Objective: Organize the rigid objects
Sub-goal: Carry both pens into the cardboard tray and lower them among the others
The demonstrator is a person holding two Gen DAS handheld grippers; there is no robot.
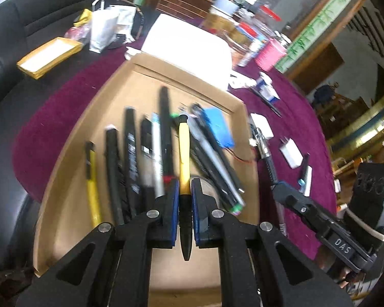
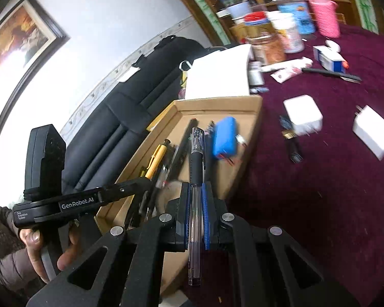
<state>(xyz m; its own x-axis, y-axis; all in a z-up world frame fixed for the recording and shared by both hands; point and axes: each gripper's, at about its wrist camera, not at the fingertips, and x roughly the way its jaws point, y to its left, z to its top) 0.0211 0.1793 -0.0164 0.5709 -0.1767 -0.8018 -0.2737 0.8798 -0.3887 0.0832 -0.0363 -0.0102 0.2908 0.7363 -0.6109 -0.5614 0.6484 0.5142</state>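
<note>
a maroon-clothed desk (image 1: 64,117) carries a cardboard tray (image 1: 71,153) of pens. above it, the left claw (image 1: 184,194) is clamped on a yellow pen (image 1: 184,148); the right claw (image 2: 195,199) is clamped on a clear pen (image 2: 195,168).

A lived-in home: black sofa (image 2: 130,117), framed painting (image 2: 18,51), cluttered maroon-clothed table (image 2: 320,179).

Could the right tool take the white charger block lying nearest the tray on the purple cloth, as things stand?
Probably not yet: the right tool is shut on a clear pen. The white charger block itself lies uncovered on the purple cloth.
</note>
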